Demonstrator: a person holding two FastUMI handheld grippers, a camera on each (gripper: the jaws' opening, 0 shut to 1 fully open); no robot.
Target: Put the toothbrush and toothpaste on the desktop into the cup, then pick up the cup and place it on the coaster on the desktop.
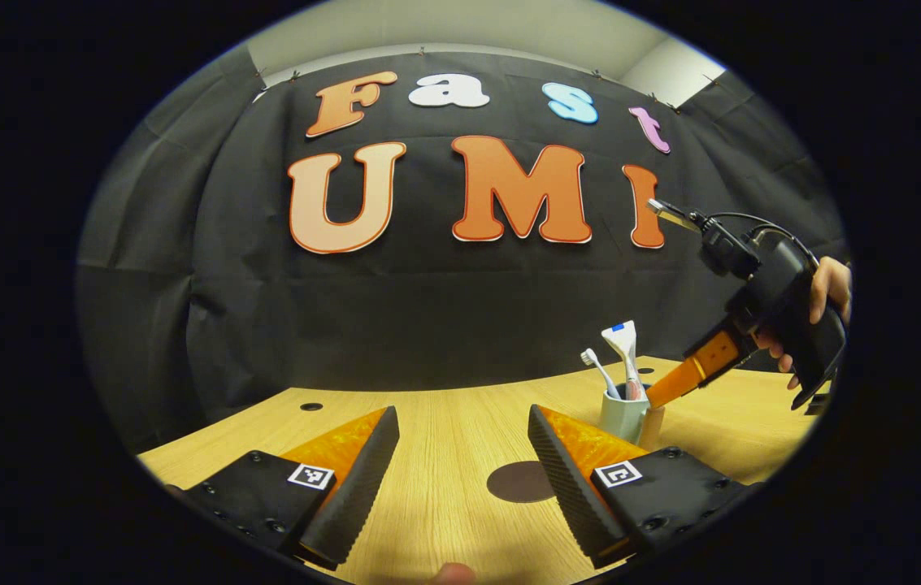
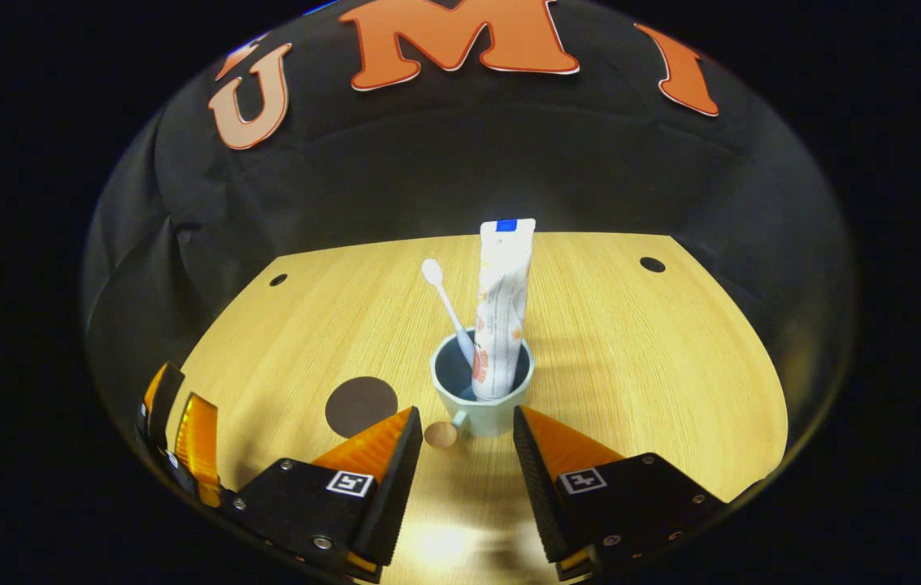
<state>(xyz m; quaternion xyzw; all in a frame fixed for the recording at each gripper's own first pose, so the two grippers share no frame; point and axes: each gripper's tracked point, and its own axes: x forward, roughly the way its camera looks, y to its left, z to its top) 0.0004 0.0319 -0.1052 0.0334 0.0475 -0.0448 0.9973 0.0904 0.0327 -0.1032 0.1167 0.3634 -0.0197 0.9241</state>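
Observation:
A pale cup (image 2: 483, 406) stands upright on the wooden desktop (image 2: 655, 366). A white toothbrush (image 2: 445, 301) and a white toothpaste tube (image 2: 502, 301) stand in it. A dark round coaster (image 2: 361, 406) lies just left of the cup. My right gripper (image 2: 465, 414) is open, its tips on either side of the cup's near base and small handle (image 2: 444, 435). In the left gripper view my left gripper (image 1: 462, 414) is open and holds nothing, low over the desktop. The coaster (image 1: 519, 481) lies by its right finger. Beyond it are the cup (image 1: 623, 416) and the right gripper (image 1: 671, 386).
A hand (image 1: 830, 288) holds the right gripper at the far right. The desktop has small round holes (image 2: 652, 264) near its back corners. The black cloth wall closes off the back. The left gripper (image 2: 184, 435) shows low at the left edge of the right gripper view.

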